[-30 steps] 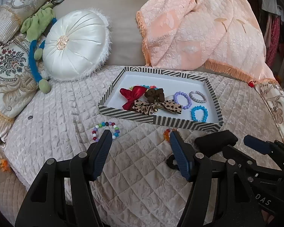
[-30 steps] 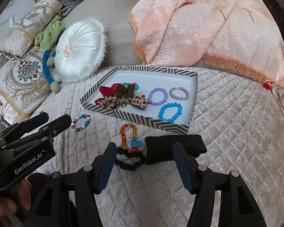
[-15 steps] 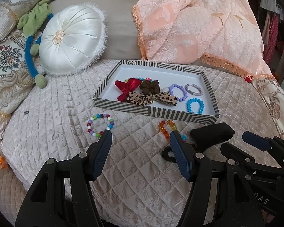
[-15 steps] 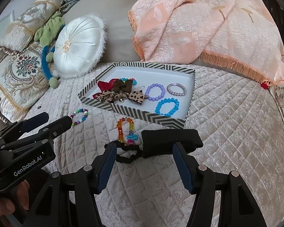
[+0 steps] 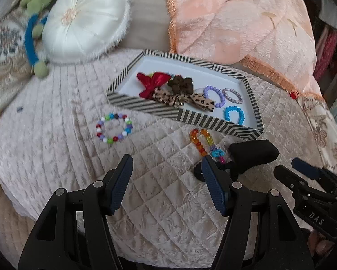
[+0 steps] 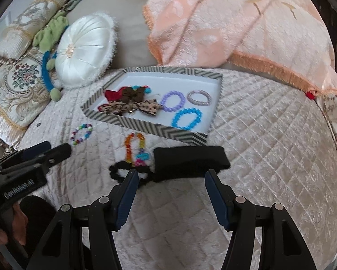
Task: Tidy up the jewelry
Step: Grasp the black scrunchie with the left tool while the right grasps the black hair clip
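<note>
Both tongs hover wide apart and empty over the quilted beige bed (image 6: pixel 269 148).

Right tongs (image 6: pixel 171 194) face the black fabric headband (image 6: pixel 190 160), probably the next pick; left tongs (image 5: pixel 165 178) aim toward the multicoloured bead bracelet (image 5: pixel 114 127). Both pieces lie just outside the striped-rim white tray (image 6: pixel 146 127), where bows and bracelets are gathered.

Place: home, bedroom or sitting room, can't tell which
Surface: quilted beige cover (image 6: pixel 269 157) over soft, rounded furniture
Cushions: round white satin cushion (image 6: pixel 85 49); floral embroidered pillow (image 6: pixel 15 85); bolster pillow (image 6: pixel 26 31)
Throw: peach fringed blanket (image 6: pixel 235 22) draped at the back
Toy: green and blue plush (image 6: pixel 50 45) beside the cushions
Clothes: hanging garments (image 5: pixel 328 47) at right edge, blurred
Personal items: striped tray (image 6: pixel 146 124) with bracelets and hair bows
</note>
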### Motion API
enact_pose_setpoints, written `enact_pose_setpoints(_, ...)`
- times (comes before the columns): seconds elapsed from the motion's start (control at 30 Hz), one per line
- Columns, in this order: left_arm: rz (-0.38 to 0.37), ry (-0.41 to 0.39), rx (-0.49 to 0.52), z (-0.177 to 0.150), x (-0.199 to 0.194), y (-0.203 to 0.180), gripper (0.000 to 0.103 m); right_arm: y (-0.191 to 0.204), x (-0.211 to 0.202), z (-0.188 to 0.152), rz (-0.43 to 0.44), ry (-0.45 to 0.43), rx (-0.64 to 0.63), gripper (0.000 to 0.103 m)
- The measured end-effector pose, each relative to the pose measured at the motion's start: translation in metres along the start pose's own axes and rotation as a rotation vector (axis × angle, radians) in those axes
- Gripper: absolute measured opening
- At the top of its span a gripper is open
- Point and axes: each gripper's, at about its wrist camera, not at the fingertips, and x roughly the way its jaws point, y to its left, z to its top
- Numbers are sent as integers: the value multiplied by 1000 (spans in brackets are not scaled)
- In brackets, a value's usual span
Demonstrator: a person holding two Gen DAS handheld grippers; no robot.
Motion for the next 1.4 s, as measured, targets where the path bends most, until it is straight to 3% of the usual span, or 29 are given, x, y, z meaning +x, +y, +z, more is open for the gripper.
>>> enact_pose_setpoints(0.17, -44, 42, -25, -4, 13, 1, 64, -23, 9, -6, -13, 32, 47, 59)
enact_pose_setpoints(0.33, -67, 108, 45, -11, 33, -15, 64, -43, 14, -10, 4, 31, 96, 59)
enact_pose_setpoints(0.53, -47, 130, 158, -15, 52, -32, 64, -59, 29, -11, -5, 66, 124, 59)
enact_pose_setpoints(0.73, -67, 168, 201, -12, 74, -39, 64, -76, 44, 2, 65, 63, 210, 63)
enact_pose_setpoints(0.8, -69, 177, 199, -11, 79, -40, 64, -79, 53, 7, 76, 66, 231, 68)
enact_pose_setpoints(0.93, -105, 184, 180, -10, 86, -39, 61, -83, 72, 13, 116, 95, 259, 68)
enact_pose_setpoints(0.97, -112, 183, 181, -11, 87, -40, 46, -84, 77, 13, 138, 99, 272, 66)
enact_pose_setpoints(1.03, -98, 186, 204, -12, 91, -43, 27, -84, 81, 12, 172, 78, 289, 42)
enact_pose_setpoints(1.13, -107, 178, 194, -12, 89, -41, 10, -80, 83, 11, 167, 73, 269, 29)
enact_pose_setpoints(1.2, -123, 179, 174, -11, 86, -38, 9, -77, 79, 11, 171, 62, 250, 16)
enact_pose_setpoints(1.4, -156, 145, 150, -4, 60, -32, 8, -75, 51, 17, 221, 0, 241, 12)
